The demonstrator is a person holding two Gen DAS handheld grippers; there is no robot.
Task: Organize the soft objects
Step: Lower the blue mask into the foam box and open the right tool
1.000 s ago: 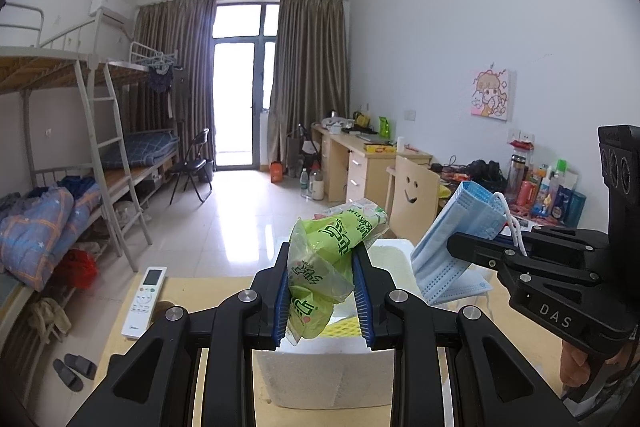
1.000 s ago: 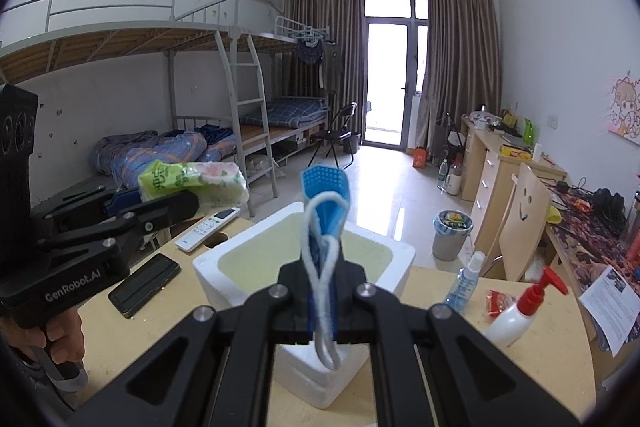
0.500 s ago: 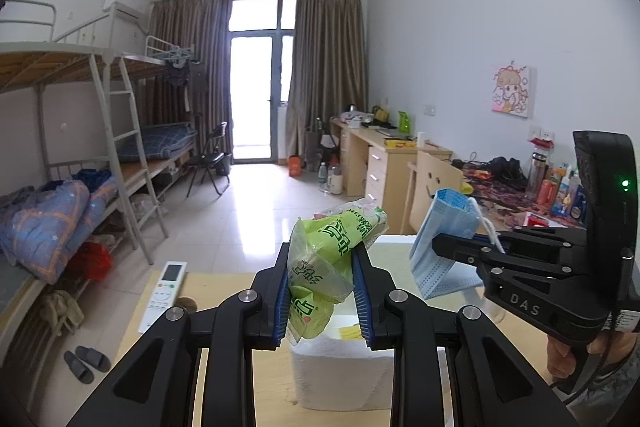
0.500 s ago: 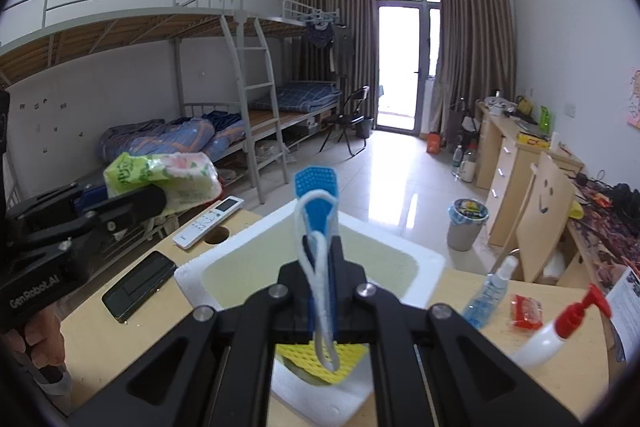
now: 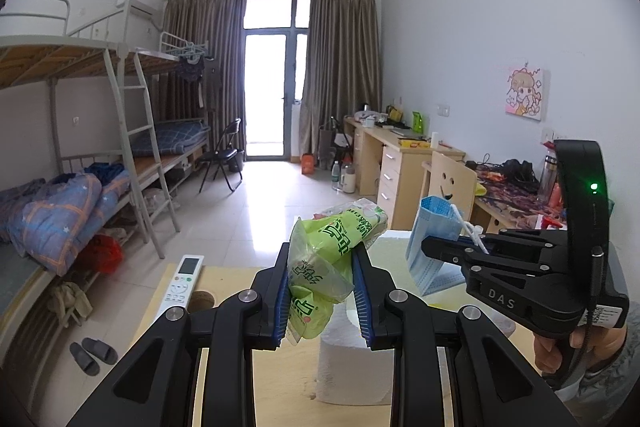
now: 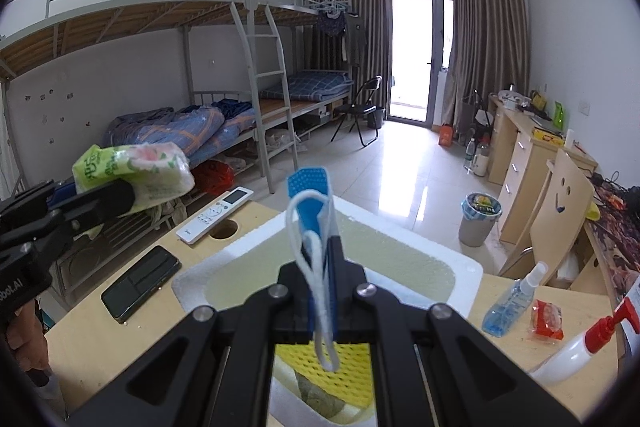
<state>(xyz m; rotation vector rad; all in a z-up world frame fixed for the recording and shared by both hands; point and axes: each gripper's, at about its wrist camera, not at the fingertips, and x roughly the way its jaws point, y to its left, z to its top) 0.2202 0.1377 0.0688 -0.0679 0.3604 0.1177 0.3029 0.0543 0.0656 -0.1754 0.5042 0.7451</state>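
Closest in, the left gripper has its blue pads clamped tight on a green tissue pack, the crinkled plastic bulging up and out toward one o'clock. Just beneath it in the left wrist view sits a white paper roll on the wooden table. Over at three o'clock, the right gripper is pinched flat on a blue face mask, the mask hanging down from the fingertips.

Switch to the right wrist view: the right gripper is squeezed nearly closed on the face mask, seen edge-on, its white ear loop dangling toward six o'clock. Directly below is the white foam box, with a yellow mesh cloth lying inside at its near end. The mask hangs over the box's opening, not touching it. At nine o'clock the left gripper holds the tissue pack aloft, off to the side of the box.

Further out, a black phone and a white remote lie at ten o'clock; a blue spray bottle and red-capped pump bottle sit at four o'clock.
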